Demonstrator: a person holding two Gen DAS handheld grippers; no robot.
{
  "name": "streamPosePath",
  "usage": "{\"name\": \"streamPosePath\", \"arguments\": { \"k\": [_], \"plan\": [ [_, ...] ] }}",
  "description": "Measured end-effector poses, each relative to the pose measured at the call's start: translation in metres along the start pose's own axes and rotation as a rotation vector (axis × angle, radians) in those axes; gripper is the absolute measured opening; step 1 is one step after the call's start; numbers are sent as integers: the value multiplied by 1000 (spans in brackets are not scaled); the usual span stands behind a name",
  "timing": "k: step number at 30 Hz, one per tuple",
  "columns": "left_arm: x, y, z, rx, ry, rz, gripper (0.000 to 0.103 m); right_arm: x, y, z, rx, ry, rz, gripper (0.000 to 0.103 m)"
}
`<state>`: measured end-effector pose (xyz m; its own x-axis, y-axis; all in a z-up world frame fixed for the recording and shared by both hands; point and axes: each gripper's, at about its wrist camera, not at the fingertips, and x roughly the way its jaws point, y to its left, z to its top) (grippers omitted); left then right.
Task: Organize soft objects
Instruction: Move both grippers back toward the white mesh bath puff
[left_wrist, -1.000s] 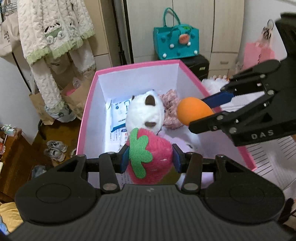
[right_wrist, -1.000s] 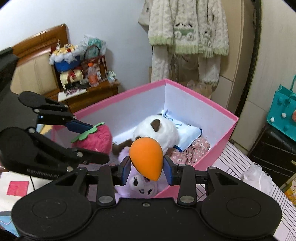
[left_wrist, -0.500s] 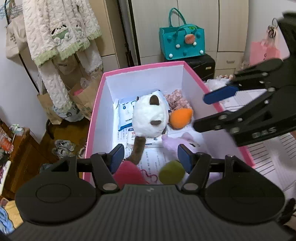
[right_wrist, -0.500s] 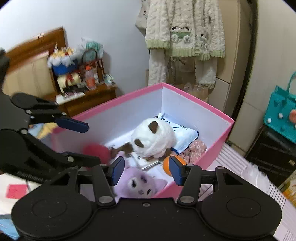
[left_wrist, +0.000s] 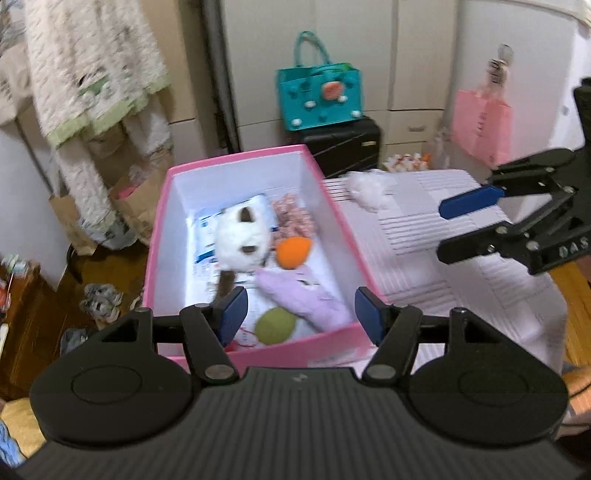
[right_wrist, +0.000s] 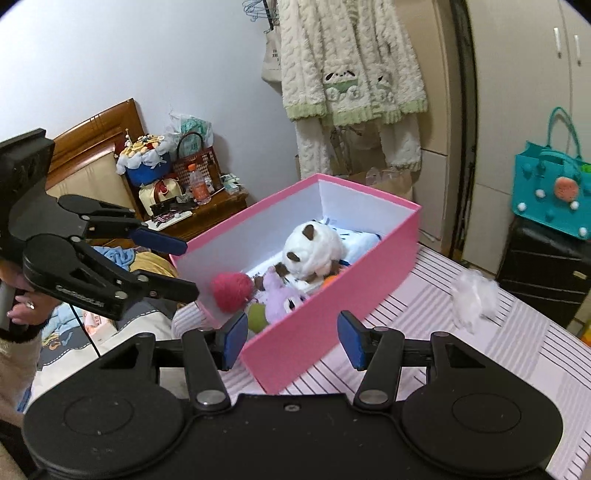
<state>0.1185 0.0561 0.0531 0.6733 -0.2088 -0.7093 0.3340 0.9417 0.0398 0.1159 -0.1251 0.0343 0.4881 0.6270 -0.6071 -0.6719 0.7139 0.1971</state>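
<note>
A pink box (left_wrist: 334, 210) (right_wrist: 380, 251) stands on the striped table and holds soft toys: a white bear plush (left_wrist: 240, 236) (right_wrist: 314, 247), an orange toy (left_wrist: 293, 251), a purple plush (left_wrist: 303, 295) (right_wrist: 282, 299), a green ball (left_wrist: 275, 325) and a red strawberry plush (right_wrist: 232, 291). My left gripper (left_wrist: 301, 314) is open and empty above the box's near end. My right gripper (right_wrist: 291, 338) is open and empty, back from the box's side. Each gripper shows in the other's view, the right one (left_wrist: 458, 229) and the left one (right_wrist: 177, 266).
A white fluffy tuft (left_wrist: 367, 190) (right_wrist: 474, 295) lies on the striped table (left_wrist: 443, 258) beside the box. A teal bag (left_wrist: 319, 98) sits on a black case behind. Cream clothes (right_wrist: 351, 66) hang at the back. A wooden bedside stand (right_wrist: 199, 210) is cluttered.
Both grippers opened and let go: the strawberry and the orange toy dropped into the box. Both grippers have since pulled back and up from the box.
</note>
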Motion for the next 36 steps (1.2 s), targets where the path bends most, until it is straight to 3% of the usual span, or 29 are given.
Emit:
{"name": "streamPosePath", "arguments": {
  "k": [8, 13, 19, 31, 36],
  "plan": [
    [-19, -56, 5, 82, 22, -147, 63, -46, -3, -27, 5, 11, 3, 59],
    [-17, -91, 17, 137, 9, -181, 64, -69, -13, -43, -6, 7, -14, 63],
    [1, -114, 39, 105, -33, -245, 64, -81, -39, -60, -7, -29, -52, 65],
    [52, -133, 77, -8, -145, -222, 64, -66, -101, -60, -76, -102, -50, 65],
    [88, -137, 88, -57, -148, -168, 64, -48, -123, -58, -121, -159, -72, 65]
  ]
}}
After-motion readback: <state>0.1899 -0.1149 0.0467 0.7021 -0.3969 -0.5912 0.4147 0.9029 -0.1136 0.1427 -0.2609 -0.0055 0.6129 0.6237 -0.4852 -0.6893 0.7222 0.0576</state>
